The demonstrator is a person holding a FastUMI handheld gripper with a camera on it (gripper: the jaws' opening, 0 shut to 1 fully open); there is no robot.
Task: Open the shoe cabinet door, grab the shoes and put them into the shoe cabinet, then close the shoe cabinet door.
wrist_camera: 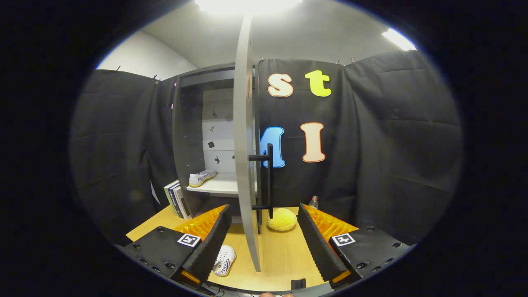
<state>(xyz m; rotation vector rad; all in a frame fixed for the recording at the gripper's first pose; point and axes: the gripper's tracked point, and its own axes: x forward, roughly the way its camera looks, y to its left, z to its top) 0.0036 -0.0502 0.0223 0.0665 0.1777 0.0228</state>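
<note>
The grey shoe cabinet [187, 123] stands ahead with its door [244, 136] swung open, edge-on toward me, its black bar handle [269, 179] on the right face. One white sneaker [201, 178] rests on the cabinet's white shelf [218, 186]. A second white sneaker [224, 260] lies on the wooden table, just inside my left finger. My gripper [264, 243] is open, its fingers either side of the door's lower edge without touching it, holding nothing.
A yellow plush lump [282, 219] lies on the table [284, 255] beyond the fingers, right of the door. A small bottle [314, 202] stands behind it. Several books [176, 199] lean against the cabinet's left side. Black cloth walls surround the booth.
</note>
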